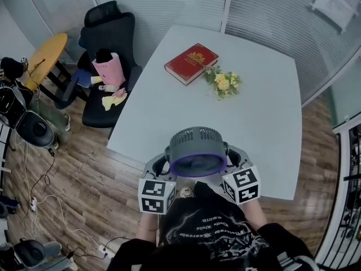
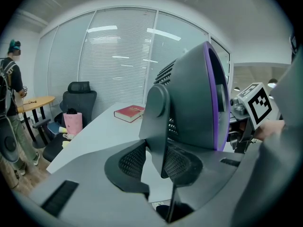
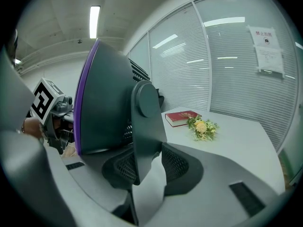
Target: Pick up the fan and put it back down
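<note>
The fan [image 1: 197,151] is grey with a purple front rim and hangs over the near edge of the white table [image 1: 265,123], its face turned toward me. Its foot is hidden, so I cannot tell whether it touches the table. My left gripper [image 1: 163,164] is shut on the fan's left side arm [image 2: 157,126], the mesh pads [image 2: 132,162] pressing it from both sides. My right gripper [image 1: 232,159] is shut on the right side arm [image 3: 146,126] in the same way, pads [image 3: 176,164] against it. Fan body [image 2: 194,98] [image 3: 104,103] fills both gripper views.
A red book [image 1: 191,62] and a bunch of yellow flowers [image 1: 224,83] lie on the table's far half. A black office chair [image 1: 104,66] with a pink bag [image 1: 110,69] stands left of the table, beside a round wooden table [image 1: 45,58]. A person [image 2: 12,103] stands far left.
</note>
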